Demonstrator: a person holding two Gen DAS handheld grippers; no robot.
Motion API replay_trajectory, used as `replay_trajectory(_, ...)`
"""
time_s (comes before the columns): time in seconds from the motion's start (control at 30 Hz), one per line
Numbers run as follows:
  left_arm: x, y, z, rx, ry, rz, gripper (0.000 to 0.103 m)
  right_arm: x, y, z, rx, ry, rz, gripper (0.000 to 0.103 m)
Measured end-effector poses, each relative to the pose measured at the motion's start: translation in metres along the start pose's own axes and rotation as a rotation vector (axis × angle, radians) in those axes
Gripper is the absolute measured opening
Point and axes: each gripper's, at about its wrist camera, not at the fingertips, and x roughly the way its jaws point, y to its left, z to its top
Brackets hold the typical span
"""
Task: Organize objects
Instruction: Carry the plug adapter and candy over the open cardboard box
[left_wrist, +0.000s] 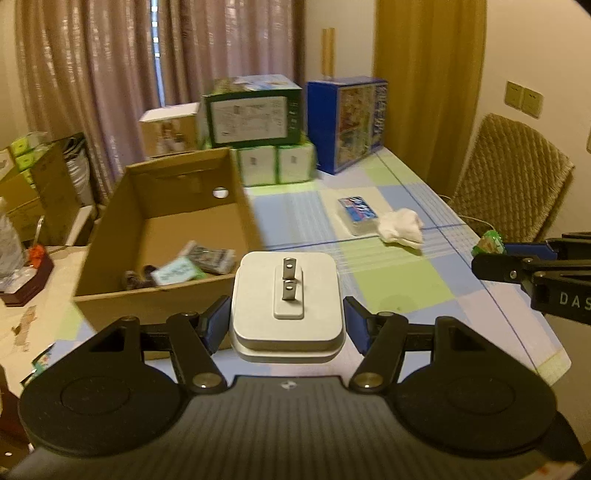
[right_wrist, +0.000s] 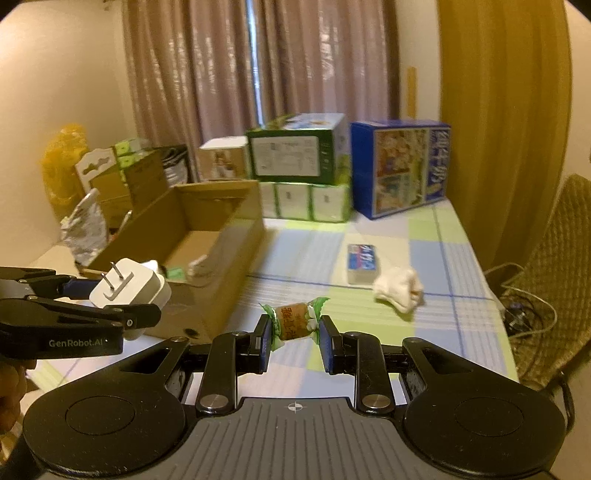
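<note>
My left gripper (left_wrist: 287, 321) is shut on a white plug adapter (left_wrist: 287, 302), prongs pointing up, held above the table just in front of the open cardboard box (left_wrist: 236, 184). The right wrist view shows the same adapter (right_wrist: 133, 286) at the left, beside the box (right_wrist: 236, 236). My right gripper (right_wrist: 294, 338) is shut on a wrapped candy (right_wrist: 293, 319) with green twisted ends, held over the checked tablecloth (right_wrist: 369, 332). The box holds a few small packets (left_wrist: 192, 264). A blue card pack (left_wrist: 356, 214) and a crumpled white tissue (left_wrist: 402, 229) lie on the cloth.
Green-and-white cartons (left_wrist: 255, 114) and a blue box (left_wrist: 347, 122) are stacked at the table's far end before the curtains. A woven chair (left_wrist: 513, 173) stands at the right. More boxes and clutter (left_wrist: 33, 192) sit at the left. Cables (right_wrist: 524, 310) lie by the chair.
</note>
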Motion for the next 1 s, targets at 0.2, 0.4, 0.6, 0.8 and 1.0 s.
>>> replay_trajectory(0.2, -0.014, 0.032, 0.000, -0.018, -0.007, 0.049, 0.060, 0.007, 0.028, 0.010, -0.040, -0.007, 0.042, 0.024)
replay_trajectory(0.4, -0.024, 0.057, 0.003, -0.056, -0.019, 0.072, 0.060, 0.016, 0.047, 0.016, -0.071, -0.001, 0.079, 0.024)
replay_trajectory(0.6, -0.029, 0.067, 0.004, -0.069, -0.024, 0.081, 0.060, 0.023, 0.058, 0.018, -0.085, 0.006, 0.099, 0.024)
replay_trajectory(0.8, -0.029, 0.073, 0.004, -0.078, -0.025, 0.084, 0.060, 0.030, 0.064, 0.023, -0.099, 0.006, 0.113, 0.024)
replay_trajectory(1.0, -0.029, 0.081, 0.007, -0.082, -0.028, 0.087, 0.060, 0.044, 0.074, 0.031, -0.120, 0.017, 0.136, 0.024)
